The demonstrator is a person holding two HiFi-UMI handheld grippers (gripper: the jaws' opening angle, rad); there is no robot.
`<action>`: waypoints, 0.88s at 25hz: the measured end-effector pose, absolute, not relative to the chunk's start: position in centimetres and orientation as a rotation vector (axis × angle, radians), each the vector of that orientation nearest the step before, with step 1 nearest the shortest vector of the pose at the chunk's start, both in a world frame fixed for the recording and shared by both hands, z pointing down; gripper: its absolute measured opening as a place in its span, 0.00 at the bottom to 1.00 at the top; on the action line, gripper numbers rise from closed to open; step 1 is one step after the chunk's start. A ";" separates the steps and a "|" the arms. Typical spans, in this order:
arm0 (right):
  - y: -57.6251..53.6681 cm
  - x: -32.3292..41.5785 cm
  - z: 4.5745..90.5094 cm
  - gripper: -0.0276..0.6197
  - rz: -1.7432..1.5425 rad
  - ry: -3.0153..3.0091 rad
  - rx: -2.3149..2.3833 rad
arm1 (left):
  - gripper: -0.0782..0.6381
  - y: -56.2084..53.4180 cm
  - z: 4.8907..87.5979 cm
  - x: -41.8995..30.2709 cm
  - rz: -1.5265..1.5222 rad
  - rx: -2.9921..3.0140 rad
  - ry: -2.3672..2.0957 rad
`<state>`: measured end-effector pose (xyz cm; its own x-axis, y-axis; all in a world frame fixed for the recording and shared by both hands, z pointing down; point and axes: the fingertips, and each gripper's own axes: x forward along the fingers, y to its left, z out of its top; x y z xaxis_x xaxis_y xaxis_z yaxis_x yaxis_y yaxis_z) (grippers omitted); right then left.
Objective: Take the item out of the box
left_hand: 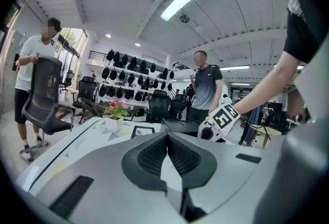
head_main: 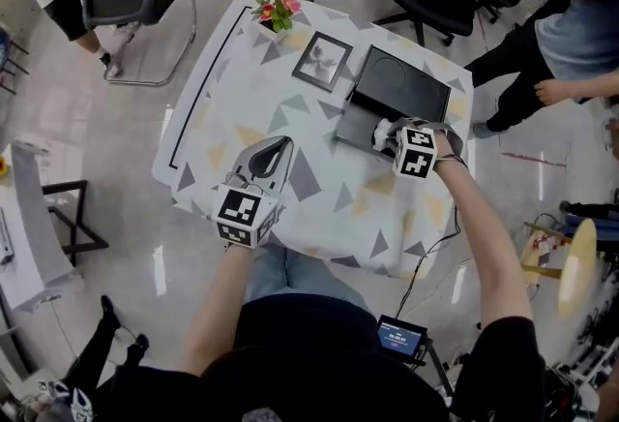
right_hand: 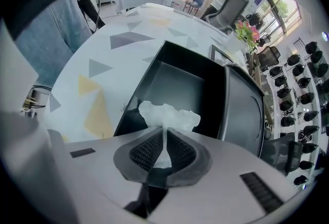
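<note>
Jaws of the right gripper (right_hand: 164, 134) pinch the white item (right_hand: 172, 114) over the box (right_hand: 172, 81), lid (right_hand: 247, 110) alongside; left gripper's (left_hand: 167, 138) are pressed together.

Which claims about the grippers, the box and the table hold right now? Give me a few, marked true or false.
1. The right gripper is shut on the white item. True.
2. The left gripper holds something. False: its jaws are shut on nothing, away from the box.
3. The box is closed. False: its lid is open, beside the tray.
4. The flowers stand at the far edge of the table. True.
5. The frame lies in the box. False: it lies on the table, between the flowers and the box.
</note>
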<state>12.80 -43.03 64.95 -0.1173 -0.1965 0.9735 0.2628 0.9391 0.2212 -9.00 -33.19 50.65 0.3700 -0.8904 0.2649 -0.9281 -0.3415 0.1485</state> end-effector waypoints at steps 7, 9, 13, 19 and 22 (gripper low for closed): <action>-43.0 13.2 64.0 0.07 -0.371 -1.665 -0.026 | 0.14 -33.0 50.4 -8.7 0.199 2.373 -1.599; -42.8 13.2 63.4 0.07 -0.365 -1.683 -0.014 | 0.14 -33.1 50.2 -8.6 0.196 2.378 -1.596; -42.5 12.9 61.6 0.07 -0.363 -1.730 0.032 | 0.14 -33.2 49.9 -8.1 0.189 2.399 -1.578; -41.7 12.7 57.9 0.07 -0.314 -1.875 0.210 | 0.14 -33.7 49.2 -6.9 0.181 2.450 -1.535; -41.2 12.7 55.5 0.07 -0.265 -1.994 0.378 | 0.14 -34.0 48.8 -6.2 0.174 2.475 -1.513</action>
<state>12.70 -41.17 55.47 -0.4085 -0.3778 0.8309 -0.1475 0.9257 0.3484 -6.21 -34.00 48.78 0.4585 -0.8605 0.2219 -0.8884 -0.4379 0.1376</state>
